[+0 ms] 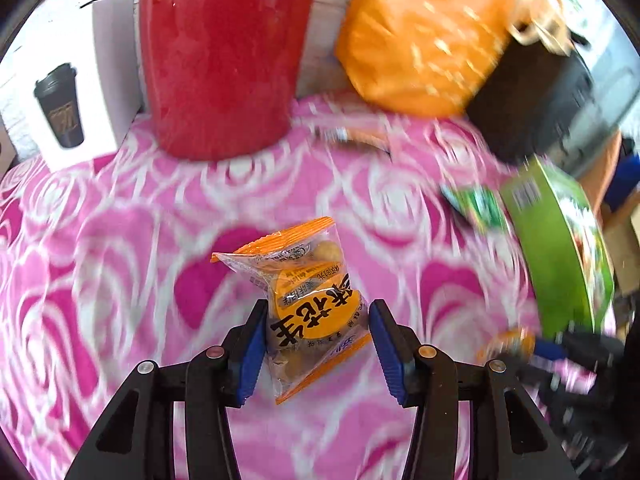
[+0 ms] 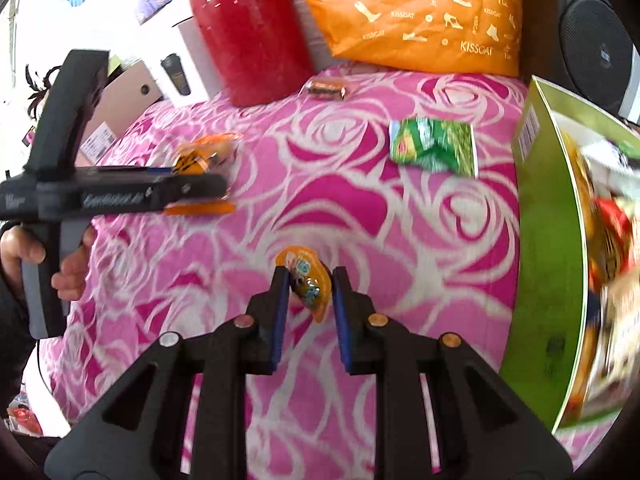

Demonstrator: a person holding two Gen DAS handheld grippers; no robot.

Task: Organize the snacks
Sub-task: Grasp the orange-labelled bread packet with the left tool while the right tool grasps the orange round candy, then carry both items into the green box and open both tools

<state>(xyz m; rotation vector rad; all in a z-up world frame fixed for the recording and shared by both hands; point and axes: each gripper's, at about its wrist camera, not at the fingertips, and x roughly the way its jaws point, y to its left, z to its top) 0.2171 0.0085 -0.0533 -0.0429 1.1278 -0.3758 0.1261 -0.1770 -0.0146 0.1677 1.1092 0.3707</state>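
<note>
A pink cloth with a white rose pattern (image 2: 360,208) covers the desk, and along its far edge stand a red glossy container (image 2: 248,36), an orange bag printed with gold shoes (image 2: 420,12) and a white box showing a dark cup (image 1: 60,108). The left claw (image 1: 318,344) holds an orange-edged clear snack packet (image 1: 304,304) between its blue pads; the packet is gripped at its lower half and sticks out ahead of the fingers, tilted. From the right wrist view the same claw is seen side-on, off to the left of the right claw, with a person's hand (image 2: 44,260) around its grey handle. The right claw (image 2: 310,294) is closed narrowly on a small orange round snack cup (image 2: 308,280) (its label is too blurred to read), held above the cloth. To the right of the right claw a green box (image 2: 552,240) stands open, with colourful packets inside, though they are smeared by motion. Ahead and to the right of that claw, near the box, a green packet (image 2: 434,146) lies flat on the cloth. Farther ahead, just in front of the red container, lies a small brown wrapped snack (image 2: 326,89).
</note>
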